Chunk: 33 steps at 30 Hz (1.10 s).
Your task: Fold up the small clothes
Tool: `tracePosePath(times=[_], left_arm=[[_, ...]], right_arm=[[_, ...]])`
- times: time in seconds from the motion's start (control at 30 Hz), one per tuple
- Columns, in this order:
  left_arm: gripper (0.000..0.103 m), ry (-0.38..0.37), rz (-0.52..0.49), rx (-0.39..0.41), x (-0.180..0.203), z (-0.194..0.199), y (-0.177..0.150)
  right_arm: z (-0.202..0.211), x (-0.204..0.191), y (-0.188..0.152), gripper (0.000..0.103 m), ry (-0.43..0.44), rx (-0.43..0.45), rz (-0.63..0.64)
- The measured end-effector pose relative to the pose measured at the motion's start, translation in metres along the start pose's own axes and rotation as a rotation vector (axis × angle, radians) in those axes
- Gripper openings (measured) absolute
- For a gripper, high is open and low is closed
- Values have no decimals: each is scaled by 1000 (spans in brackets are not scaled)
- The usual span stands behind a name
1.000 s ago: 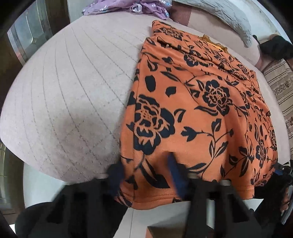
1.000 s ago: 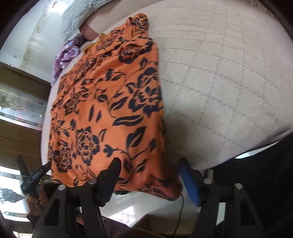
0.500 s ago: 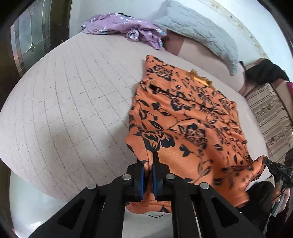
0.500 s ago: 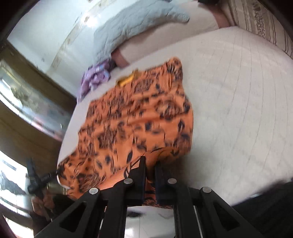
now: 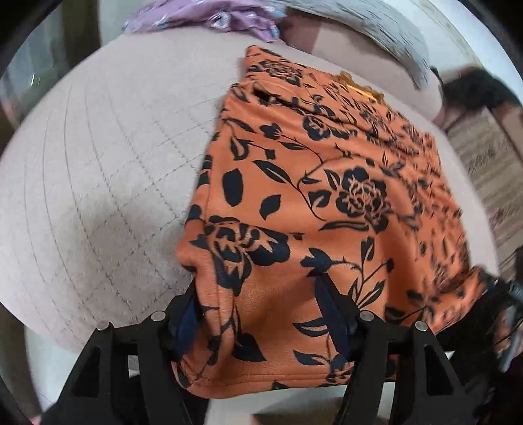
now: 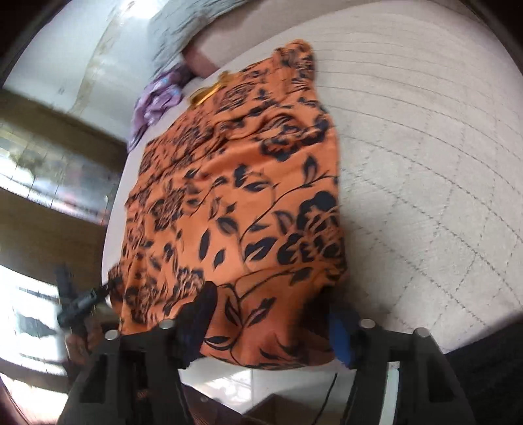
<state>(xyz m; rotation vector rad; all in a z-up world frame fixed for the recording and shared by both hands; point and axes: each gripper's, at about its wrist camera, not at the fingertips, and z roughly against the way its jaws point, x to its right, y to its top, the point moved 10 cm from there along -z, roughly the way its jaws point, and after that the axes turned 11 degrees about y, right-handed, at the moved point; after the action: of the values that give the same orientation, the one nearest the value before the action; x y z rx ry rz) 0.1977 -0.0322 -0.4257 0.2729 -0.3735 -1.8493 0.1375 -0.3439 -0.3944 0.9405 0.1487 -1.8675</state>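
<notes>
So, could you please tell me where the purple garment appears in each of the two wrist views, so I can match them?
Left wrist view: the purple garment lies crumpled at the top edge, left of centre, beyond the orange floral garment.
Right wrist view: the purple garment sits upper left, just past the orange garment's far corner.
Shared landmark: the grey pillow, right beside the purple garment in both views.

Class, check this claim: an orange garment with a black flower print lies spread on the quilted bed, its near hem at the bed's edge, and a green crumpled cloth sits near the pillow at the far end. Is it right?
One detail is wrong: the crumpled cloth near the pillow is purple, not green, as the left wrist view shows. The garment and bed are as stated.
</notes>
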Motion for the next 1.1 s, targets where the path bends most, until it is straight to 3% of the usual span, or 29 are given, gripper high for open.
tracePosePath(times=[0.03, 0.1, 0.17, 0.2, 0.23, 0.3, 0.37, 0.5, 0.67, 0.8, 0.87, 0.97, 1.0, 1.1], left_arm=[[60, 10, -9, 9, 1, 1, 0], [24, 11, -15, 17, 3, 1, 1], [10, -16, -13, 5, 3, 2, 2], [10, -29, -17, 4, 4, 4, 3], [10, -39, -20, 6, 5, 4, 6], [9, -75, -25, 19, 6, 14, 15], [9, -117, -23, 45, 5, 28, 30], [9, -215, 27, 110, -3, 60, 88], [9, -214, 38, 158, 1, 60, 174], [9, -161, 15, 121, 20, 18, 236], [9, -150, 21, 103, 26, 2, 242], [9, -151, -3, 104, 34, -12, 233], [9, -137, -15, 109, 33, -13, 229], [9, -119, -3, 116, 25, -9, 218]], right_arm=[[-5, 0, -5, 67, -30, -17, 38], [-12, 4, -14, 64, -77, -67, 81], [-15, -2, -19, 42, -143, -86, 189], [-16, -11, -23, 19, -105, -120, 204], [-13, -17, -23, 13, -75, -121, 206], [-5, -29, -16, 12, -52, -93, 230], [11, -43, 4, 12, 32, -31, 195], [49, -52, 65, 10, 179, 151, 106], [71, -26, 170, 10, 241, 374, -55], [67, 8, 233, 10, 256, 441, -168], [50, 13, 239, 14, 238, 394, -192], [23, 15, 208, 19, 167, 242, -180], [23, 19, 199, 29, 144, 219, -170], [26, 22, 156, 77, 104, 204, -166]])
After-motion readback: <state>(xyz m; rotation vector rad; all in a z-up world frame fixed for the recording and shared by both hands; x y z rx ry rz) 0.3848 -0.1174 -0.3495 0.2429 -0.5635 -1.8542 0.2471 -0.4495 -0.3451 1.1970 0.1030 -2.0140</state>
